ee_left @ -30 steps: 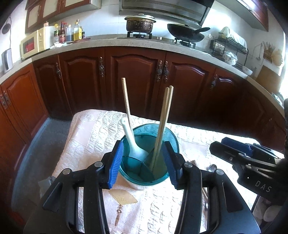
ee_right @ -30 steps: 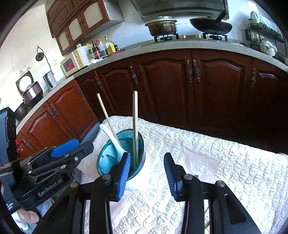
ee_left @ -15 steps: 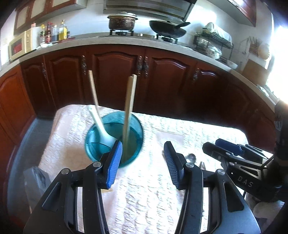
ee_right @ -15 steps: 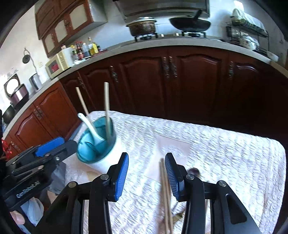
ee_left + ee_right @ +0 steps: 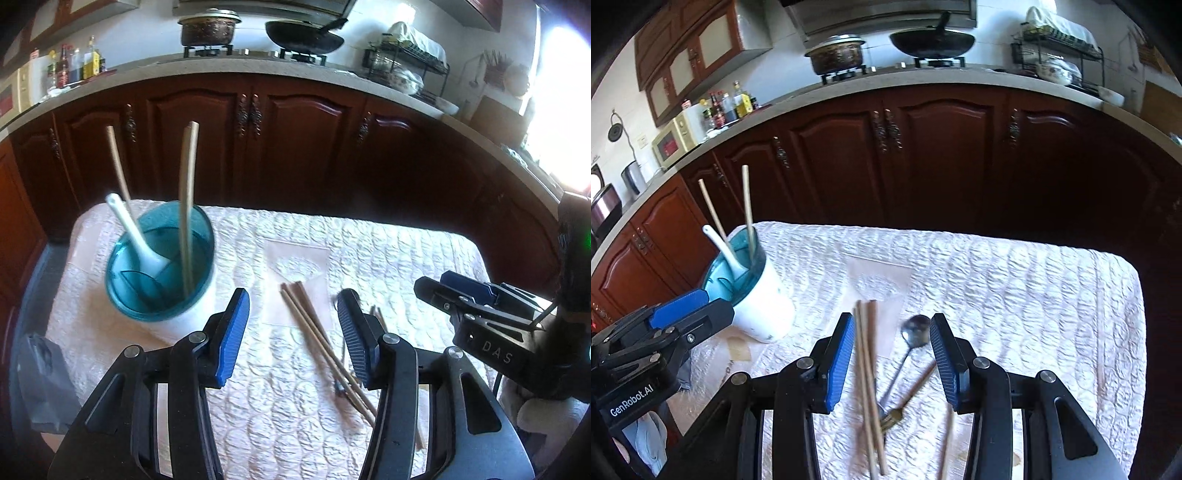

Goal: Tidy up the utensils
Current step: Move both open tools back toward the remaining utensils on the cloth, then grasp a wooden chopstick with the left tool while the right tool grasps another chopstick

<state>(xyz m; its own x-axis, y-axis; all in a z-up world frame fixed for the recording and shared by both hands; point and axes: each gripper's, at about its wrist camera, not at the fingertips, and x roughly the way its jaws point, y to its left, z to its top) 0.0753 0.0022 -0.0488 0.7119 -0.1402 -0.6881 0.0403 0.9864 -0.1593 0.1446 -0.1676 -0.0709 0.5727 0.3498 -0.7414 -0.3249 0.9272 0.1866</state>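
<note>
both tools empty, hovering over loose utensils

left tool [image 5: 291, 328]: jaws apart, have just been opening wider, nothing clamped. between its blue pads [image 5: 232, 332] a bundle of wooden chopsticks [image 5: 321, 343] shows, flat on the surface below, not touched by the pads. bundle runs from 11 o'clock toward 5 o'clock in the left wrist view and passes under the right-hand pad.

right tool [image 5: 892, 360]: jaws apart, released, nothing gripped. in its own view the same chopsticks lie just inside the left pad, running roughly 12 to 6 o'clock. metal spoon [image 5: 912, 341] lies beside them, bowl near the right pad at 1 o'clock, handle running down toward 7 o'clock. a small fork [image 5: 892, 415] sits lower, with a brown handle angling up to 1 o'clock. one more stick-like piece [image 5: 947, 439] at 5 o'clock, blurred, can't tell what it is.

utensil holder [image 5: 162, 273]: white cup with teal insert, at 10 o'clock from the left tool, upright on the surface [image 5: 388, 251], which has a quilted white cloth. it holds a white ceramic spoon [image 5: 136, 240] and two upright chopsticks [image 5: 186, 206]. which compartment each one sits in: can't tell.

in the right wrist view the left tool is at 8 o'clock, just in front of the holder. in the left wrist view the right tool is at 3 o'clock.
</note>
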